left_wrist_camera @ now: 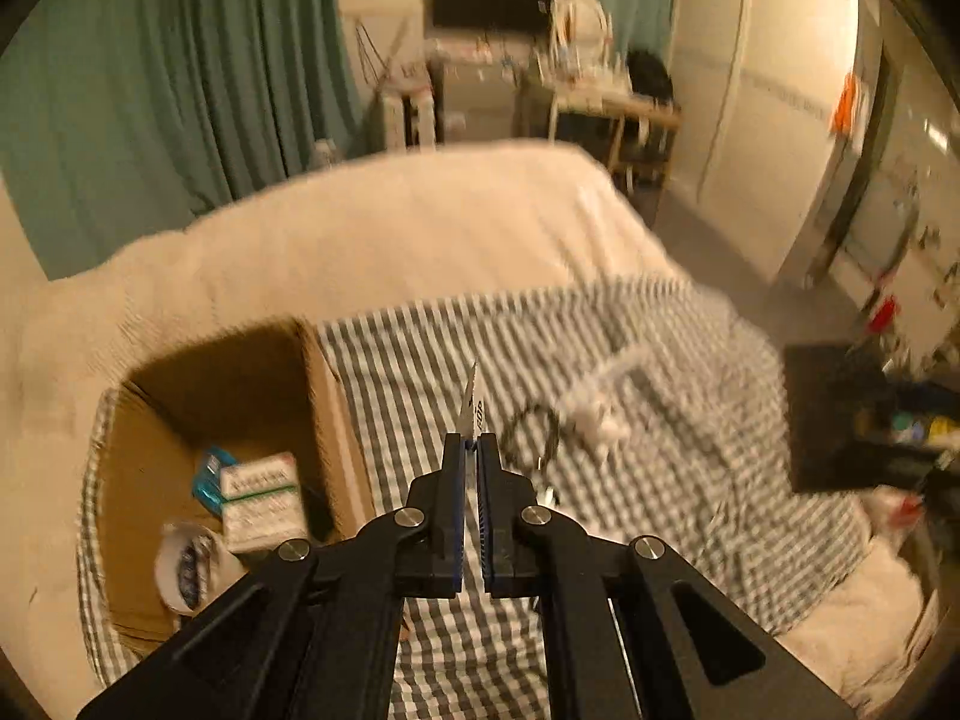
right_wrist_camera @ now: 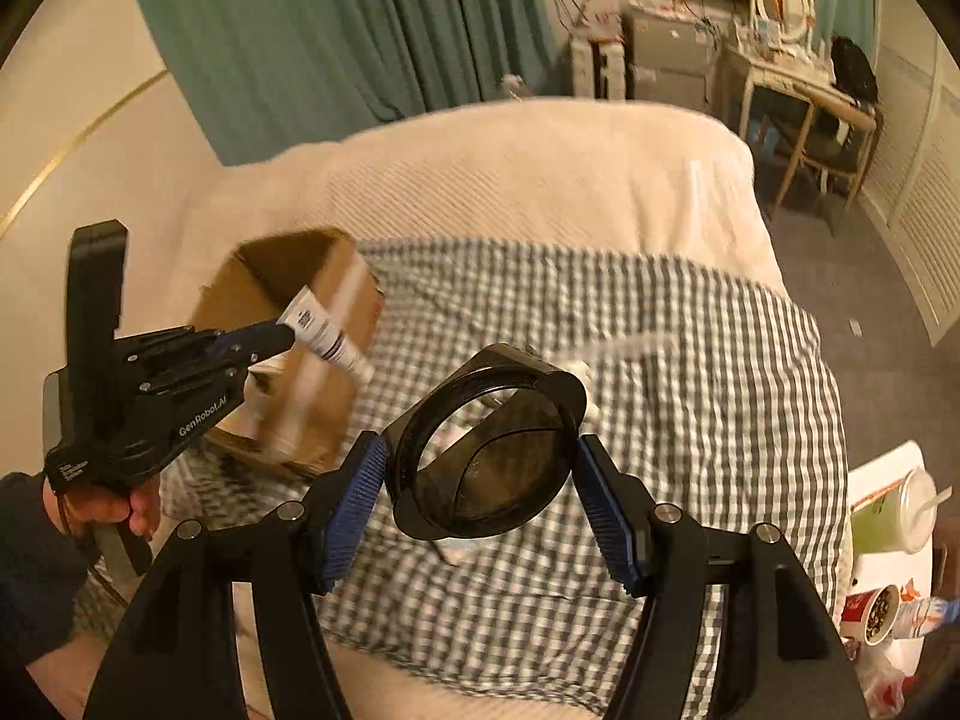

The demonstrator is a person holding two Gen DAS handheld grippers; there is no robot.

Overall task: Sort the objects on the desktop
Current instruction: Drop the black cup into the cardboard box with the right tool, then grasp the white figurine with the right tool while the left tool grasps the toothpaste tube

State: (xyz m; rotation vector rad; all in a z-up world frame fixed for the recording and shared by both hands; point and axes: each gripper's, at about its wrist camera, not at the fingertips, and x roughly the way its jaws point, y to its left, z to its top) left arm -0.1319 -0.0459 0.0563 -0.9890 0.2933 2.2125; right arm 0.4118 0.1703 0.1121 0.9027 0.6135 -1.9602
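White tube (right_wrist_camera: 327,333) w/ dark print is pinched at its flat crimped end by the left gripper (right_wrist_camera: 282,333); jaws clenched on it, the rest of the tube slanting down-right past the tips, in front of the cardboard box (right_wrist_camera: 312,384). From the left wrist cam the tube (left_wrist_camera: 471,405) shows edge-on, a thin sliver sticking out beyond the nearly closed blue pads (left_wrist_camera: 461,480), held in the air above the checked cloth (left_wrist_camera: 420,360), just right of the box's (left_wrist_camera: 324,396) right wall. Inside the box: green-white cartons (left_wrist_camera: 261,495), a teal item (left_wrist_camera: 207,477) behind them, a roll of tape (left_wrist_camera: 189,564) nearer the cam.

Right gripper (right_wrist_camera: 480,474) grips a round black container (right_wrist_camera: 486,450), open mouth facing the cam, pads (right_wrist_camera: 360,486) pressed on both sides; it hangs above the cloth (right_wrist_camera: 690,420), right of the box.

Still on the cloth: black cable loop (left_wrist_camera: 531,435), blurred white object (left_wrist_camera: 594,417) beside it. Cloth lies on a cream blanket (right_wrist_camera: 540,168). Green cup (right_wrist_camera: 888,516) on a white side table (right_wrist_camera: 882,468) far right.
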